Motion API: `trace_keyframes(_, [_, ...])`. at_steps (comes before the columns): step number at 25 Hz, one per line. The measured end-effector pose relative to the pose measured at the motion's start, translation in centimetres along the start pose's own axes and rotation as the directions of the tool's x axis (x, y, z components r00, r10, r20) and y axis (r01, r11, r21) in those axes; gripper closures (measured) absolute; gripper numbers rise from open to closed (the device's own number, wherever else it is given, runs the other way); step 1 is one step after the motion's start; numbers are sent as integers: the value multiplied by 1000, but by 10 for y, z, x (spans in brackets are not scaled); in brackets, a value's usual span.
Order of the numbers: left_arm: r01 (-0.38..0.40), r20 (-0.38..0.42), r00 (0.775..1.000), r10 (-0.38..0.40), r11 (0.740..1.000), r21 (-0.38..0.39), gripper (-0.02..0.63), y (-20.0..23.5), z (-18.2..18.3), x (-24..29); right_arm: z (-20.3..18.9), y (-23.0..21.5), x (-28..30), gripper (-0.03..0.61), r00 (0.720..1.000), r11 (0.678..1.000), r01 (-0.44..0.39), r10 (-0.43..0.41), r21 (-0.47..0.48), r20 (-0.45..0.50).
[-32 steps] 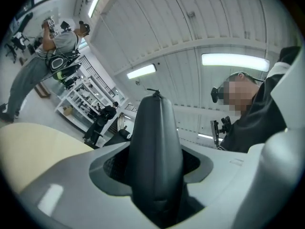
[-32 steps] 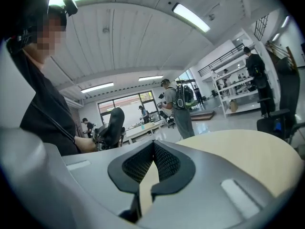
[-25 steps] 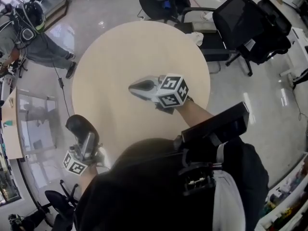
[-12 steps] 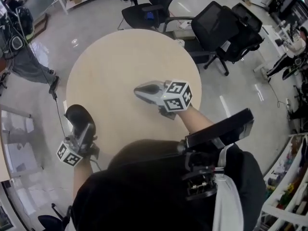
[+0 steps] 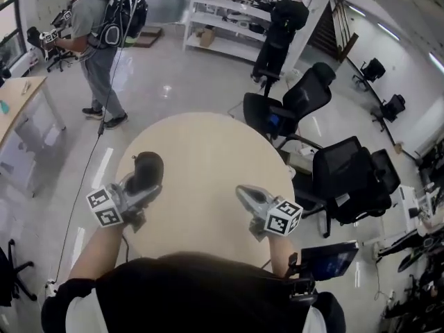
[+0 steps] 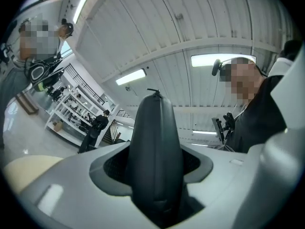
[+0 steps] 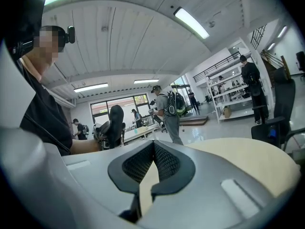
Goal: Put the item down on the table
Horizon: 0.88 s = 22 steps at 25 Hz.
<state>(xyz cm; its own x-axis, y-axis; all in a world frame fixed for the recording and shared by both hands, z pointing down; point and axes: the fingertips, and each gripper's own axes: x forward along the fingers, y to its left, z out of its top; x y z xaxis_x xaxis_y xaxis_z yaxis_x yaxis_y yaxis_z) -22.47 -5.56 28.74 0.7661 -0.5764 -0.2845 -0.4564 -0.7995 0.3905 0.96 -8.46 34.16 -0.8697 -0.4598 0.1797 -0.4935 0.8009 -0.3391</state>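
A black, rounded, mouse-shaped item [image 5: 146, 168] is held above the left part of the round beige table [image 5: 201, 151]. My left gripper [image 5: 142, 180] is shut on it. In the left gripper view the item [image 6: 155, 161] stands upright between the two grey jaws and fills the gap. The right gripper view shows it [image 7: 115, 124] at the far left, clear of the tabletop [image 7: 248, 156]. Over the table's near right part hangs my right gripper [image 5: 244, 193]. Its jaws [image 7: 153, 146] are shut, tips touching, with nothing between them.
Black office chairs [image 5: 347, 175] stand close behind the table's right side, another [image 5: 288, 113] at the back. A person with a backpack [image 5: 97, 33] stands far left, holding grippers. White shelves [image 5: 229, 19] line the back wall, where another person [image 5: 277, 30] stands. A wooden desk [image 5: 17, 106] is at left.
The head view has swung upward. My left gripper has risen with the black item, from off the table's left edge to above the tabletop. The right gripper has drawn back toward the near right edge.
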Motion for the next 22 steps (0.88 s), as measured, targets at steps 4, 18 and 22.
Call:
trace_keyframes(4, [-10,-16,1000,12,995,99,362,-5,22,20,7,-14,-11,565,999,1000,-9,9,-8,38])
trace_keyframes(18, [-21,-164,982,94,917,399,360,67,101,106,46,-61,-14,565,990,998,44,-36,-53,133])
trace_keyframes(22, [-36,-186,973,138,883,467,360,102,121,131,56,-81,-6,565,989,997,51,-41,-65,144])
